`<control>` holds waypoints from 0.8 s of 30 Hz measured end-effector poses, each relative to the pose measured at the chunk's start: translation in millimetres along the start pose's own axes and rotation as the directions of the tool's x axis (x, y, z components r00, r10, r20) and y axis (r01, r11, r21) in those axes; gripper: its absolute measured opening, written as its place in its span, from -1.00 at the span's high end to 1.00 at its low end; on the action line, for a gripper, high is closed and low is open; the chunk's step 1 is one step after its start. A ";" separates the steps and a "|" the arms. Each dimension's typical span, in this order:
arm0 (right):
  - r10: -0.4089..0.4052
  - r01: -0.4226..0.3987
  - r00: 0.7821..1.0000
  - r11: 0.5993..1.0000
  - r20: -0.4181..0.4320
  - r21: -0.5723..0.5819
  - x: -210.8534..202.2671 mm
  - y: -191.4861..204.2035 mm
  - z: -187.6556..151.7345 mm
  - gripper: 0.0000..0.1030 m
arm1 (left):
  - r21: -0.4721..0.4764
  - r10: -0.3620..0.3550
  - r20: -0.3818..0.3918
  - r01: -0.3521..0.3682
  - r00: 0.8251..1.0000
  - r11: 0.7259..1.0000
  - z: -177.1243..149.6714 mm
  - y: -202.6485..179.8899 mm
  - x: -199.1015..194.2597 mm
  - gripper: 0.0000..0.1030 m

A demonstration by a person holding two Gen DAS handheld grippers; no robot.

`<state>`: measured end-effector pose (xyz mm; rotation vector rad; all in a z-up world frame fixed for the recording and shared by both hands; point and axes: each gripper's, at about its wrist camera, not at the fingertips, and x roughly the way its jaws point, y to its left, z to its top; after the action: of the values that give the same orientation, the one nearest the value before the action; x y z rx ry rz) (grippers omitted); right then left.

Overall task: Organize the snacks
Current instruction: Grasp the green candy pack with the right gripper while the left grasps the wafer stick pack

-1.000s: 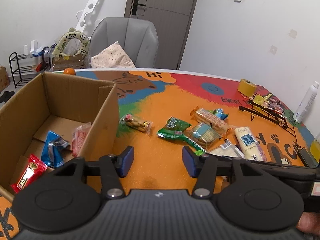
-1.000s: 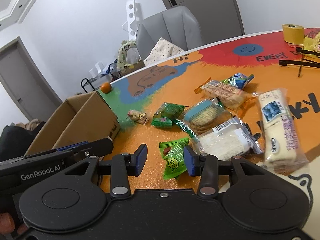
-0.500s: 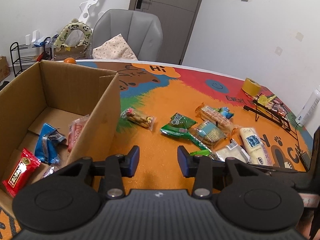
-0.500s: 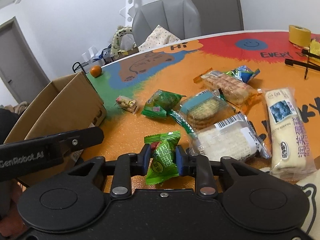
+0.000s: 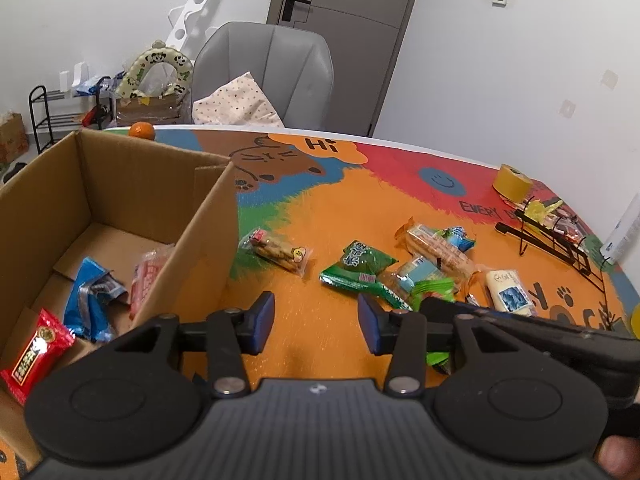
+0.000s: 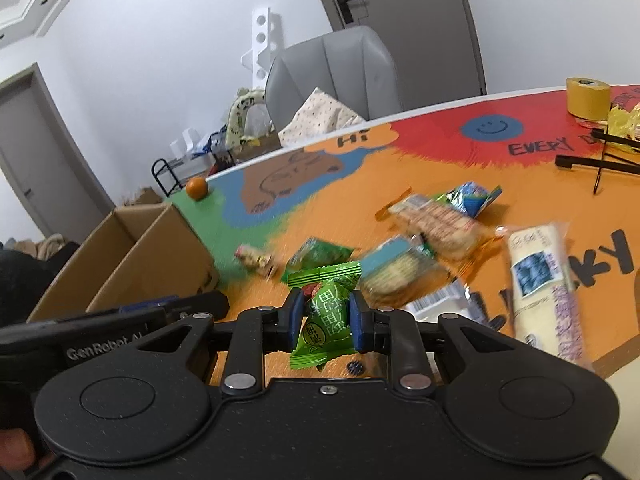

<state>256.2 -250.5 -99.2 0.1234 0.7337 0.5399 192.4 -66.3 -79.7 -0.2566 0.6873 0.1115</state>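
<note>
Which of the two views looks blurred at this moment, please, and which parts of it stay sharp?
Right wrist view: the loose snack packets on the orange table are smeared by motion blur, while the right tool and the small green candy wrapper it grips stay sharp. Left wrist view: crisp throughout, brown cardboard box included, with fisheye bending at the edges.

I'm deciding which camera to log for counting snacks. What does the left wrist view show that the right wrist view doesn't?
Only the left wrist view looks into the cardboard box, showing a red packet, a blue packet and a pink packet, plus the open left gripper. Only the right wrist view shows the right gripper shut on the green candy. Both show the orange fruit, the tape roll and snacks loose on the table.
</note>
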 end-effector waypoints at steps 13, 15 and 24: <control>0.038 -0.040 0.999 0.998 0.037 0.048 1.0 -34.7 16.4 0.55 | -0.072 0.087 -0.025 -0.089 0.996 0.993 13.1 -9.8 37.6 0.12; 0.037 -0.040 0.999 0.997 0.039 0.060 1.6 -42.5 18.0 0.56 | -0.083 0.099 -0.035 -0.102 0.994 0.991 15.2 -11.1 46.3 0.11; 0.035 -0.040 0.998 0.994 0.054 0.099 3.7 -75.1 27.4 0.56 | -0.159 0.169 -0.035 -0.172 0.985 0.972 26.3 -12.8 69.2 0.05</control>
<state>308.6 -310.9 -103.0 0.2435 0.7091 0.5339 264.0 -70.3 -102.0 -0.3549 0.7217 0.3306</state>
